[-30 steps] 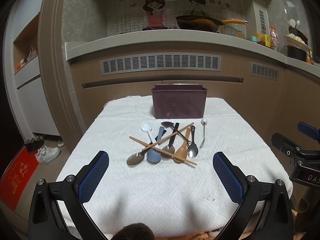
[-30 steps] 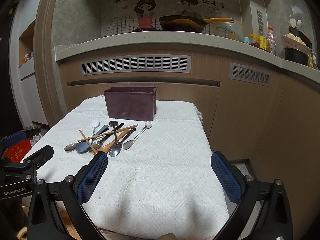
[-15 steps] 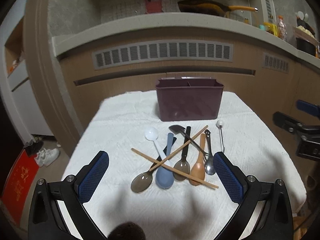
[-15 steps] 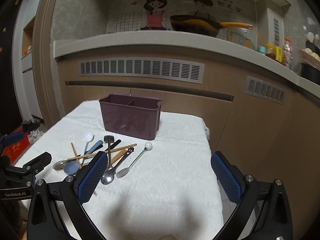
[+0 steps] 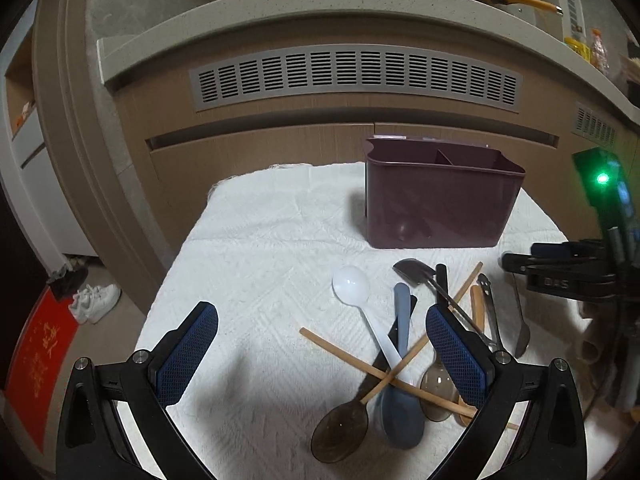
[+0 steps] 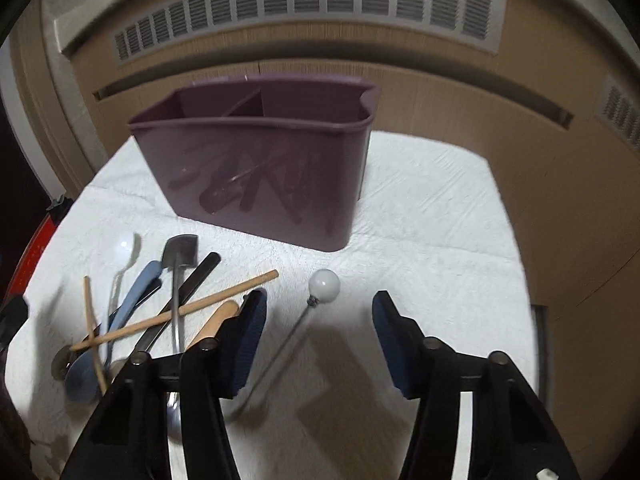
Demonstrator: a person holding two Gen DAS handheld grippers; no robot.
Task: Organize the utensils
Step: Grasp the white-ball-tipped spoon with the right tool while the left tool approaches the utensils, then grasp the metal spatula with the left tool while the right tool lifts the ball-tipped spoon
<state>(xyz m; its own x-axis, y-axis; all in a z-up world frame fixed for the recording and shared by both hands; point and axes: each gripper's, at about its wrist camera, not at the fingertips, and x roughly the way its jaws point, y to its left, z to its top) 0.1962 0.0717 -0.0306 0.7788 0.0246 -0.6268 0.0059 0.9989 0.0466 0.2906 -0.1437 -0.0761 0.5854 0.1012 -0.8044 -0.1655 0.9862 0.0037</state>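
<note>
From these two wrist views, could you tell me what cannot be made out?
- Floor of the purple caddy: hidden by its own front wall, both views.
- Working end of the ball-topped utensil: behind the right gripper, right wrist view.
- Orange wooden spoon bowl: covered by the left gripper finger, left wrist view.

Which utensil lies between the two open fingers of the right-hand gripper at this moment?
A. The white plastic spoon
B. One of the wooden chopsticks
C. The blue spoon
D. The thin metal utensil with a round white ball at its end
D: in the right wrist view the thin metal utensil with a round white ball at its end runs up between the open fingers of the right gripper, apart from the pile to the left.
</note>
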